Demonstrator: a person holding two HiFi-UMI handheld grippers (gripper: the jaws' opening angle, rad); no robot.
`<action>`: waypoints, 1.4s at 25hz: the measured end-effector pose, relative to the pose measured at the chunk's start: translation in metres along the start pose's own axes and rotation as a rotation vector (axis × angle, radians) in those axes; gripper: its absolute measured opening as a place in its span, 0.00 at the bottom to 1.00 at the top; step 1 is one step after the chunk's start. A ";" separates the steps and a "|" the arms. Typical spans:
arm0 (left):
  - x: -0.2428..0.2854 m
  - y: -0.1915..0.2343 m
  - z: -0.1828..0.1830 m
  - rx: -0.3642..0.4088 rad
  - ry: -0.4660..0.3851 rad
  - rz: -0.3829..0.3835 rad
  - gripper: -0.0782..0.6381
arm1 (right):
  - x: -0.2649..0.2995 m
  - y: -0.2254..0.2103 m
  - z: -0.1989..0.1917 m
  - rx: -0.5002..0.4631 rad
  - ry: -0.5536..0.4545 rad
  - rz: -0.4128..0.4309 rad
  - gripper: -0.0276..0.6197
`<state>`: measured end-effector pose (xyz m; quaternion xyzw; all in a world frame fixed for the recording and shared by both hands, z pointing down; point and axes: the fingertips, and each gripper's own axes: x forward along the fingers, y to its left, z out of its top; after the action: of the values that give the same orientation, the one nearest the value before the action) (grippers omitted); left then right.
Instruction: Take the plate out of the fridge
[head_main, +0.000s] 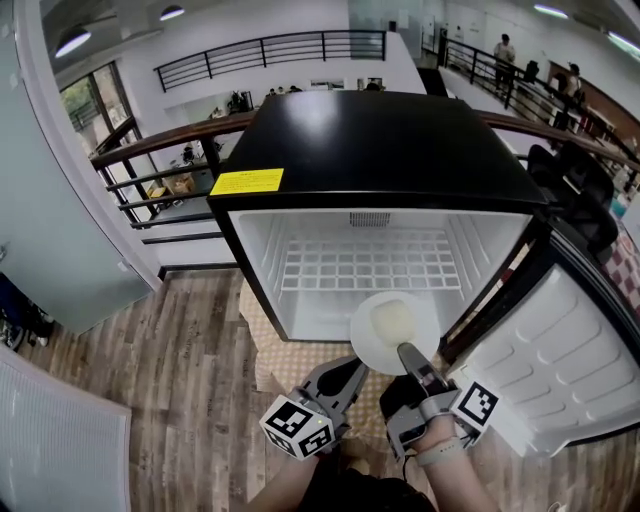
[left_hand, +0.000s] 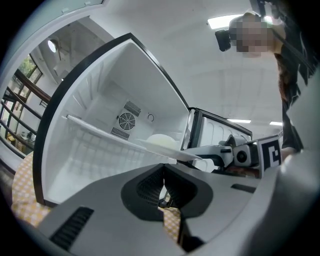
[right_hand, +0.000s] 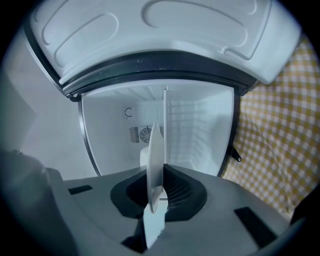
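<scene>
Two grippers sit low in the head view. The right gripper (head_main: 408, 352) is clamped on the near rim of the white plate (head_main: 366, 340). The plate lies level at the mouth of the open fridge (head_main: 380, 150), below the wire shelf (head_main: 360, 265) in frame, with a pale mound (head_main: 392, 322) on it. The left gripper (head_main: 343, 378) lies just left of it.

Left gripper view: its jaws are together with nothing between them, and checked cloth (left_hand: 172, 222) shows beyond. The plate (left_hand: 165, 145) crosses mid-frame edge-on.

Right gripper view: the plate's rim (right_hand: 155, 160) stands upright at centre, pinched between the pads, with the door (right_hand: 165, 35) across the top.

Since one edge carries the whole load, the plate is best drawn straight back and kept level, without rolling the wrist, so the mound does not slide. It should also keep clear of the door at the right of the head view.
</scene>
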<state>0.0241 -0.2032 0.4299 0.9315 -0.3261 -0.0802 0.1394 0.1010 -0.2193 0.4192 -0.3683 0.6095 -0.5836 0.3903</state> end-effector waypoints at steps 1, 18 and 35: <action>-0.002 -0.002 -0.001 0.002 -0.002 0.004 0.12 | -0.004 -0.001 -0.002 0.002 0.003 0.000 0.12; -0.036 -0.037 -0.023 0.016 0.012 0.056 0.12 | -0.057 -0.014 -0.015 0.002 0.025 0.002 0.12; -0.076 -0.054 -0.018 0.022 0.018 0.039 0.12 | -0.087 -0.013 -0.043 0.008 -0.017 0.027 0.12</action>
<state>0.0012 -0.1113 0.4343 0.9272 -0.3438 -0.0657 0.1335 0.0990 -0.1230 0.4367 -0.3635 0.6088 -0.5775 0.4047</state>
